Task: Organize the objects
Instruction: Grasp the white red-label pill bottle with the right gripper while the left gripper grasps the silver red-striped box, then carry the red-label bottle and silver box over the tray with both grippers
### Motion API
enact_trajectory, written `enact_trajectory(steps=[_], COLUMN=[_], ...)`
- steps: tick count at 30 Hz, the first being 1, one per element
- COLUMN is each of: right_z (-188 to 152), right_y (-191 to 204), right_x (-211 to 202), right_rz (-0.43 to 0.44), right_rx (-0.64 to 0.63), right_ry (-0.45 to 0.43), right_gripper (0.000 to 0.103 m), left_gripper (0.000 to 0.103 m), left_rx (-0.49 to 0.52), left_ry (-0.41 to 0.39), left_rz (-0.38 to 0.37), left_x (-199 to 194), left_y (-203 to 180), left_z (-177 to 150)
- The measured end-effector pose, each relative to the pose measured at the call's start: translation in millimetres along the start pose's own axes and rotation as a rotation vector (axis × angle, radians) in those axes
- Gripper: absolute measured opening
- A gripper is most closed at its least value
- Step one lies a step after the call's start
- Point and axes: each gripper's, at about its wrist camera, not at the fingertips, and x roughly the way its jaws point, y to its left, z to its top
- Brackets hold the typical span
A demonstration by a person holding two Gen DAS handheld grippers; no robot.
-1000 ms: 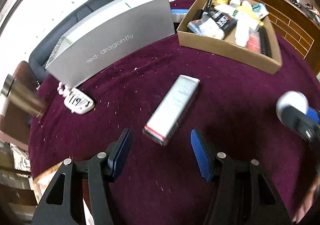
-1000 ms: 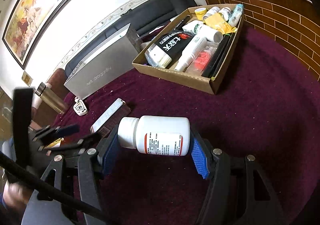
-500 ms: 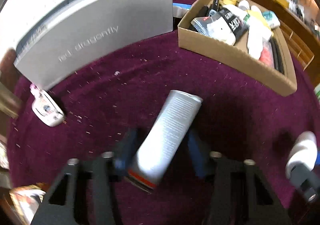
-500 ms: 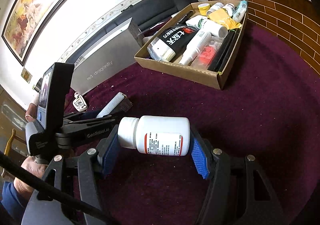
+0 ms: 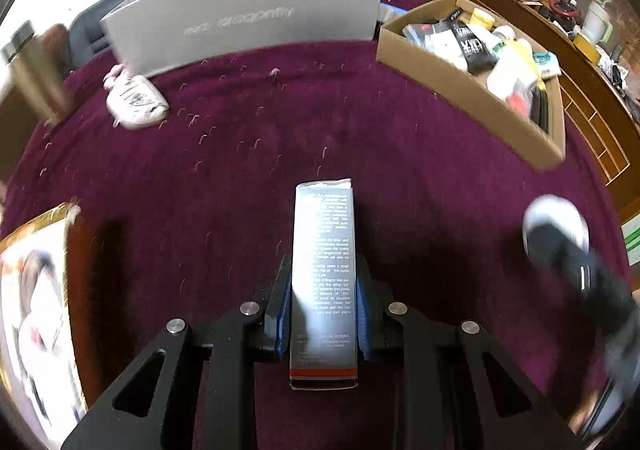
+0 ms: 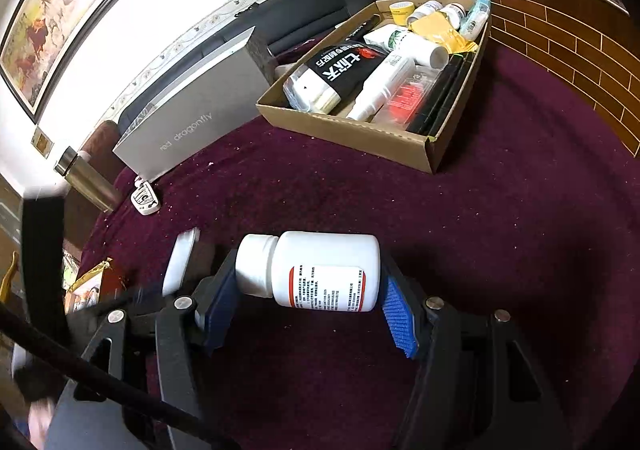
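The left gripper (image 5: 323,306) is closing its fingers on the slim silver carton (image 5: 323,278), which lies on the maroon worktop (image 5: 280,138). The right gripper (image 6: 312,306) holds the white bottle (image 6: 316,270) sideways. Next is probably lifting both to the cardboard box (image 6: 360,134); the way there looks free.

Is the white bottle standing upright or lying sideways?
Sideways: the white bottle lies level across the right hand-held gripper, cap toward one pad, base toward the other.

One cardboard tray (image 6: 352,132), one silver box (image 6: 192,122), one white bottle (image 6: 320,270), one slim carton (image 5: 323,270), one flask (image 6: 86,178).
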Motion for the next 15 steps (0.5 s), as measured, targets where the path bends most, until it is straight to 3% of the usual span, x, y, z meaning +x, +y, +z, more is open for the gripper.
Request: enact_trajectory(steps=[9,15], right_z=[-4.2,-9.2], right_y=[7.5,23.8], right_x=[-0.3,1.9], right_rz=[-0.017,-0.021], right_rx=[-0.043,-0.123], right_ry=[-0.003,-0.005], right_gripper=[0.063,0.063], left_gripper=[0.022,0.022], left_rx=[0.010,-0.045], left_ry=[0.002,-0.009], left_rz=[-0.051,-0.133], left_x=[-40.1,-64.0], left_y=[-1.9,4.6], left_z=[-76.1,-121.3])
